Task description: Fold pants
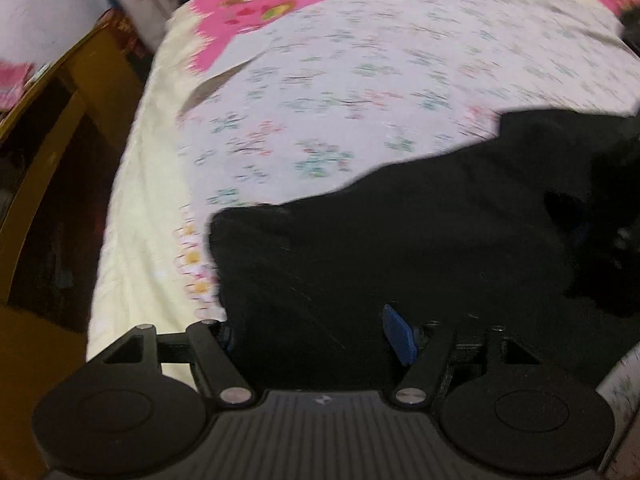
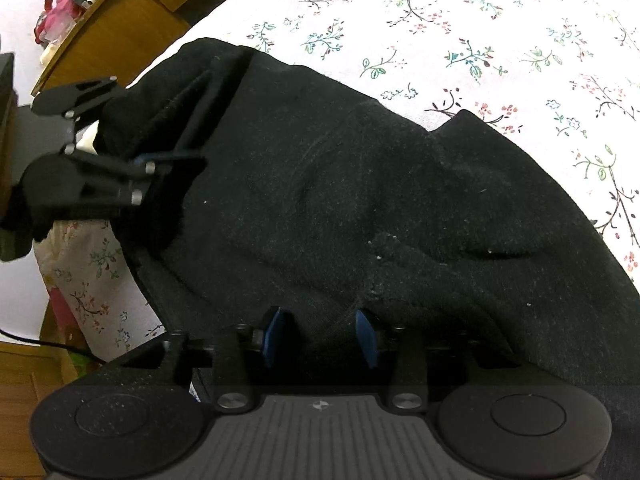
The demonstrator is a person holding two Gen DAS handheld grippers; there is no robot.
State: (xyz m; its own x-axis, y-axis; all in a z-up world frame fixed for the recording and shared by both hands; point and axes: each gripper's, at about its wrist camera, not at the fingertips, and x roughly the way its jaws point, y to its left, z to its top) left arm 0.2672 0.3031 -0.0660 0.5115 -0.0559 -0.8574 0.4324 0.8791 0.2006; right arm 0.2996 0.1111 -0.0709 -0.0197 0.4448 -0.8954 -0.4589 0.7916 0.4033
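The black pants (image 2: pixel 360 200) lie bunched on the floral bedsheet (image 2: pixel 480 40), and one end reaches the bed's left edge. My right gripper (image 2: pixel 320 336) points down at the near part of the pants, its blue pads narrowly apart with a ridge of black fabric pinched between them. In the left wrist view the pants (image 1: pixel 400 240) fill the lower right. My left gripper (image 1: pixel 310 336) hovers over their left end with its jaws wide; fabric lies below them and the pads do not press on it. The right wrist view shows the left gripper (image 2: pixel 132 132) at the pants' far left end.
The bed's left edge drops off beside wooden furniture (image 1: pixel 60 140). A wooden shelf (image 2: pixel 108 40) with a metal flask and pink items stands beyond the bed corner. A pink-patterned cover (image 1: pixel 248 12) lies at the far end of the bed. A cable runs along the lower left floor.
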